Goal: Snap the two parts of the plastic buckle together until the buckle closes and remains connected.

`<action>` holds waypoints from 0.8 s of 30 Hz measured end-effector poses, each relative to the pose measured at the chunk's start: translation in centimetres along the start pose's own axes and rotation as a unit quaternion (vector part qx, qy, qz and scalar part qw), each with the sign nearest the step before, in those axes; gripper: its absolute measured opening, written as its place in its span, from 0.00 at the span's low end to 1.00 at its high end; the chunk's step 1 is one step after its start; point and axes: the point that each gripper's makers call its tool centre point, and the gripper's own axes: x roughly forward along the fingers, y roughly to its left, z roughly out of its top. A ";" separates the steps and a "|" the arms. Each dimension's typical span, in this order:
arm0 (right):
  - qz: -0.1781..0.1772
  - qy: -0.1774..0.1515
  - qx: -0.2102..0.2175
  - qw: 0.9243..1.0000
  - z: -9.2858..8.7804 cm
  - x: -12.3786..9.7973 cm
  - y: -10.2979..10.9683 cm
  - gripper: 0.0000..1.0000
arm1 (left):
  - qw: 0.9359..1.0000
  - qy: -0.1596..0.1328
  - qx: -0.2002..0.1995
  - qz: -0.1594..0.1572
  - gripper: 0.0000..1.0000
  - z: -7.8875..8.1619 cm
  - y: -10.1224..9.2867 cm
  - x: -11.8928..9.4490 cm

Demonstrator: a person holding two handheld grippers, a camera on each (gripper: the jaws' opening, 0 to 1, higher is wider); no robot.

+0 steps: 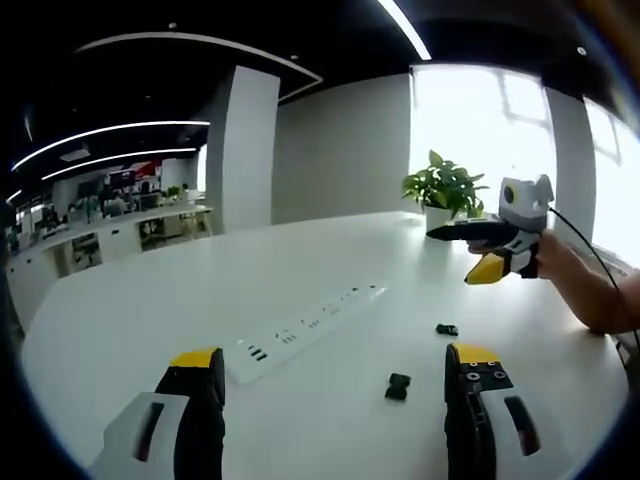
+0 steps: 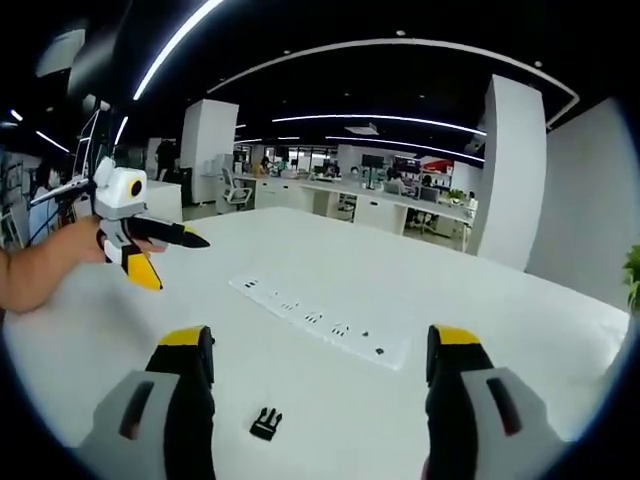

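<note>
— Where do the buckle parts lie, taking the power strip as the mark?

— In the left gripper view the white power strip (image 1: 305, 333) runs across the white table (image 1: 150, 310). One black buckle part (image 1: 398, 386) lies near the strip's closer end, on the side toward the camera, and a smaller black buckle piece (image 1: 447, 329) sits further off from the strip, toward the side where the other gripper hangs. The two pieces are apart, not joined.

— And the grippers?

— The left gripper (image 1: 335, 380) stands with its jaws wide, nothing between them; the larger part lies on the table between the jaws as seen, untouched. The right gripper (image 2: 320, 360) is likewise spread wide and holds nothing. In the right gripper view a black buckle part (image 2: 265, 424) rests on the table on the camera's side of the strip (image 2: 320, 320), between that gripper's jaws.

— Does either gripper show in the other's view?

— Yes. Each hangs above the table beyond the strip, held in a hand (image 1: 560, 255). A potted plant (image 1: 445, 190) stands on the table past the strip's far end.
</note>
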 end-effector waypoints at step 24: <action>0.002 -0.002 0.002 1.000 0.4 1.4 -0.4 0.88 | 1.000 0.017 0.001 -0.012 0.92 -0.3 0.8 1.8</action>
